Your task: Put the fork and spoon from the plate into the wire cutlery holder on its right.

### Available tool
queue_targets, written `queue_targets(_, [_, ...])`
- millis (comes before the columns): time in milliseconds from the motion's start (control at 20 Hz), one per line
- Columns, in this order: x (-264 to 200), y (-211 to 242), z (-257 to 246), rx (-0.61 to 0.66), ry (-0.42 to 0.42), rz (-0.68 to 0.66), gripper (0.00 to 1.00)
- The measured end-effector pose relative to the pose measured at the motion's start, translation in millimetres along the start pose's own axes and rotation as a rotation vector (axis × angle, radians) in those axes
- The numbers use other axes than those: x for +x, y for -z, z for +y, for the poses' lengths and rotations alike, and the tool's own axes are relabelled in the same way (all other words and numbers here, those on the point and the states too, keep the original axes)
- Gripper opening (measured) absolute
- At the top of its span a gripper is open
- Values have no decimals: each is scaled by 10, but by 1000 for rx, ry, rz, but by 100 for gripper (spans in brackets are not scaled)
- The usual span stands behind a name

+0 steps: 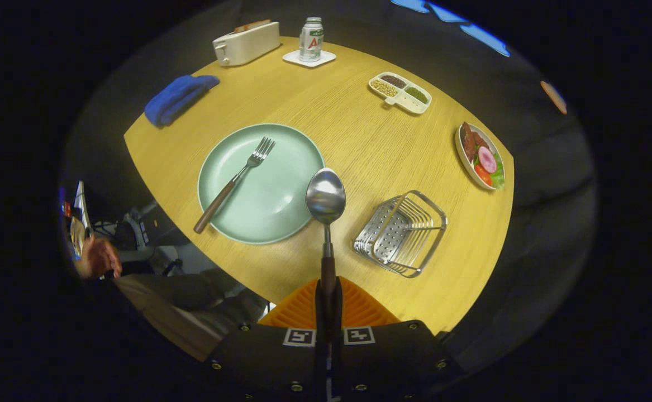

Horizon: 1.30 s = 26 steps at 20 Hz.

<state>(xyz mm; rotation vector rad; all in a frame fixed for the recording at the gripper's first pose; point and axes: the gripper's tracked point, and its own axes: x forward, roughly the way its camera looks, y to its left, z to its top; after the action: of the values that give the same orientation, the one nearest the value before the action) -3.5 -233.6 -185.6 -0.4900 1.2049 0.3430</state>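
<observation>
My gripper is shut on the dark handle of a spoon, which points straight ahead with its shiny bowl hanging over the right rim of the pale green plate. A fork with a brown handle lies slanted across the plate's left half, tines away from me. The wire cutlery holder stands on the wooden table just right of the plate and to the right of the spoon, tipped with its perforated side toward me.
Farther back on the table are a blue cloth, a white toaster, a can on a coaster, a divided snack tray and a plate of salad. A person's hand shows beyond the table's left edge.
</observation>
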Motion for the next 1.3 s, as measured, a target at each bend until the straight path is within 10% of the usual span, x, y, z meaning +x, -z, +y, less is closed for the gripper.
queue_targets(150, [-191, 161, -430, -91, 104, 30, 4])
queue_targets(1300, [152, 231, -899, 26, -60, 420, 4])
